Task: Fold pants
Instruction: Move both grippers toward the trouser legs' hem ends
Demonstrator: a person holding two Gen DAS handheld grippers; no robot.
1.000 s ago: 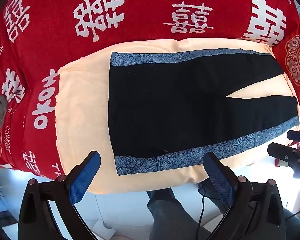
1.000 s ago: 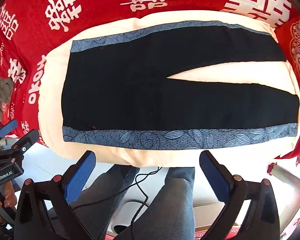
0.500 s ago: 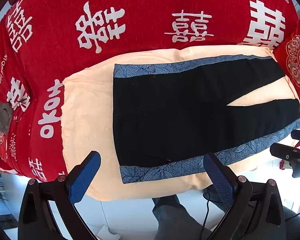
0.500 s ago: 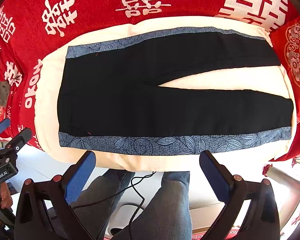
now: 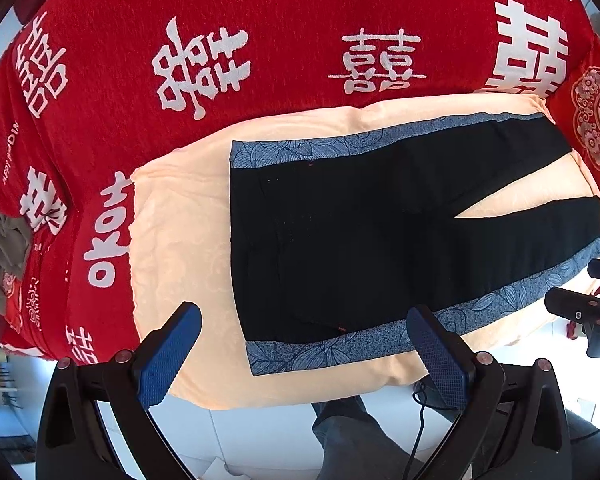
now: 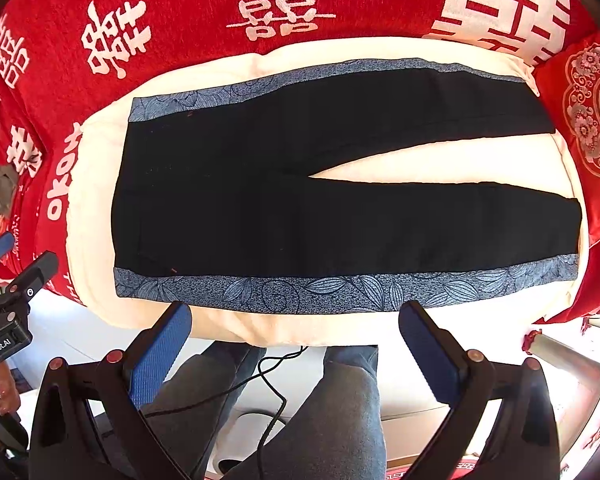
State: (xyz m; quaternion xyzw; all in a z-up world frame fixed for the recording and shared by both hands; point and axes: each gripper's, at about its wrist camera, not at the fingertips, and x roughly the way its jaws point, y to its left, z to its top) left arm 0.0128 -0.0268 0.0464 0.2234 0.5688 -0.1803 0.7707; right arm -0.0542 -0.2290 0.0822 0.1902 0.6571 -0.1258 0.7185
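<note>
Two grippers hang above the near edge of the bed, both with their jaws spread wide and nothing between them. The left gripper (image 5: 304, 332) sits over the waist end of the pants (image 5: 360, 240), and the right gripper (image 6: 296, 332) sits over the near leg further toward the cuffs.

The pants lie flat on a cream blanket (image 5: 180, 248), which is spread over a red cover (image 5: 280, 60) printed with white characters. The waistband is at the left and the two legs run to the right, with a narrow wedge of blanket showing between them. A blue leaf-patterned stripe (image 6: 340, 290) runs along the near outer seam, and a matching one runs along the far seam. The fabric looks smooth and unfolded, so no fold seems to be made yet.

My reading is that this is the approach before the first fold, with neither tool touching the cloth. The likely first fold is lengthwise, laying one leg over the other. That would call for lowering each gripper to the near striped edge, the left one by the waistband corner and the right one along the leg, and closing on a single edge of fabric. Both would then need to lift together and carry the edge across to the far stripe, keeping it taut so the leg does not sag or bunch.

The person's legs in grey trousers (image 6: 340, 408) and a black cable (image 6: 272, 384) show below the bed.
</note>
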